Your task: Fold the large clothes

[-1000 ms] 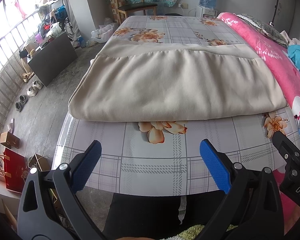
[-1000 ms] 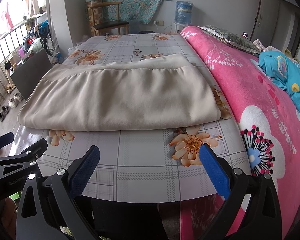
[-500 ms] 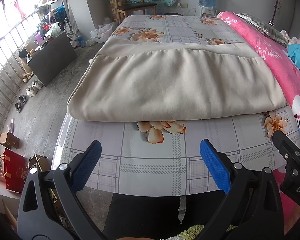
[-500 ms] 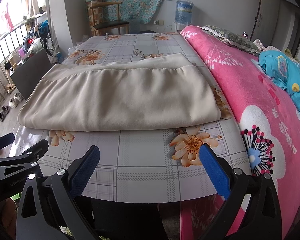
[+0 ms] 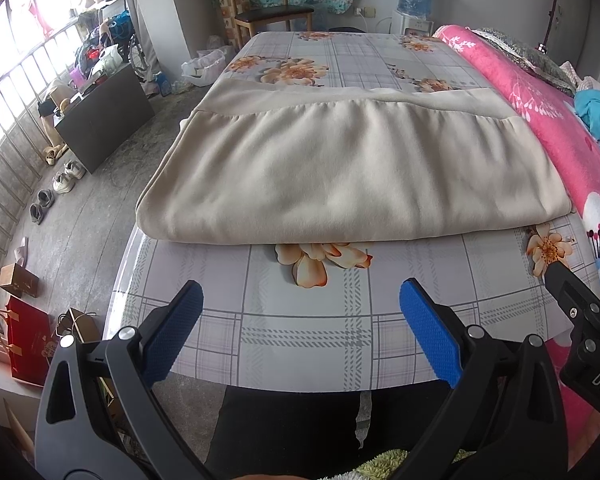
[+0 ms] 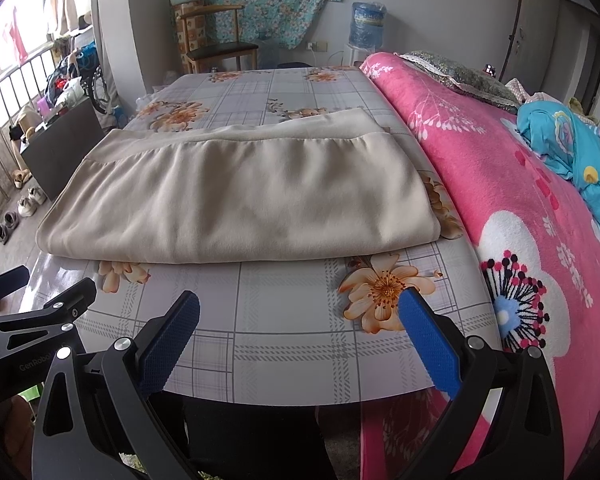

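Note:
A large beige garment lies folded flat across the table, its thick folded edge facing me and a waistband-like strip along its far side. My left gripper hovers open over the table's near edge, short of the garment, nothing between its blue pads. My right gripper is also open and empty, near the table's front right corner. Each gripper shows at the edge of the other's view.
The table has a grey checked cloth with orange flowers. A bed with a pink floral blanket borders its right side. On the left are bare floor, shoes, a dark cabinet and bags. A chair stands beyond.

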